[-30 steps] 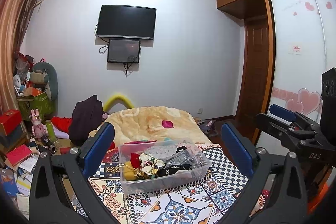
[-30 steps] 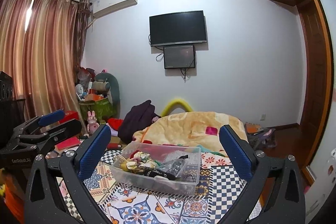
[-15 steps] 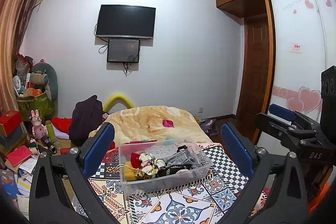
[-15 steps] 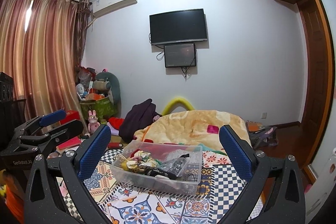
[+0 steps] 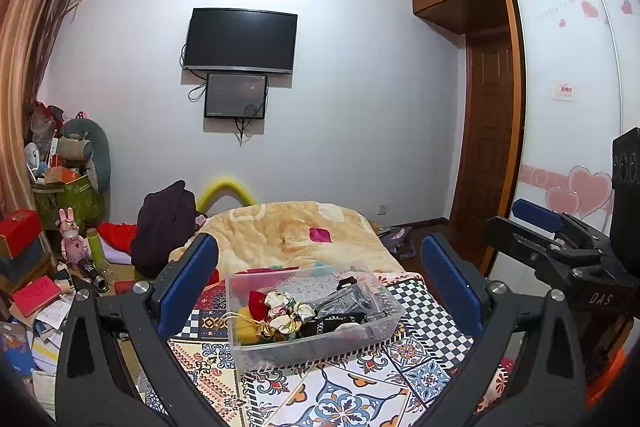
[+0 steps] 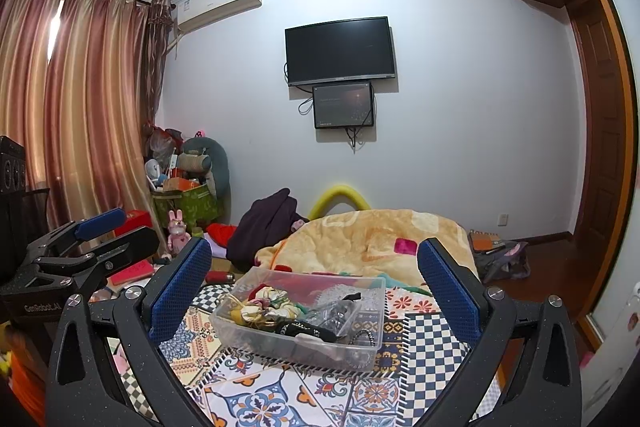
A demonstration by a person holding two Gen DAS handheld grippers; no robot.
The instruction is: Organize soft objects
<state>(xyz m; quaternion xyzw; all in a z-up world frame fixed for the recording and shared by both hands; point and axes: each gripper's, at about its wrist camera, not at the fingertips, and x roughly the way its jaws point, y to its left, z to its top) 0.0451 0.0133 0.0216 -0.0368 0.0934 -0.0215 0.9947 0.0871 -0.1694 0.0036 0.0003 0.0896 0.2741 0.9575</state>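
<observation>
A clear plastic bin (image 5: 376, 341) sits on a patterned bedspread (image 5: 352, 391), filled with soft items: a red and yellow pouch, floral scrunchies (image 5: 286, 311) and black fabric pieces. It also shows in the right wrist view (image 6: 256, 337). My left gripper (image 5: 318, 277) is open and empty, held above and in front of the bin. My right gripper (image 6: 314, 279) is open and empty, level with the bin. Each gripper shows in the other's view, the right one (image 5: 560, 247) at the right edge and the left one (image 6: 72, 255) at the left edge.
A yellow blanket (image 5: 296, 231) is heaped on the bed beyond the bin, with a dark garment (image 5: 164, 223) to its left. Clutter, boxes and a pink rabbit toy (image 5: 72, 239) fill the left floor. A wardrobe (image 5: 568, 107) and door stand right.
Both views have shifted only slightly; the grippers stay open and the bin has not moved.
</observation>
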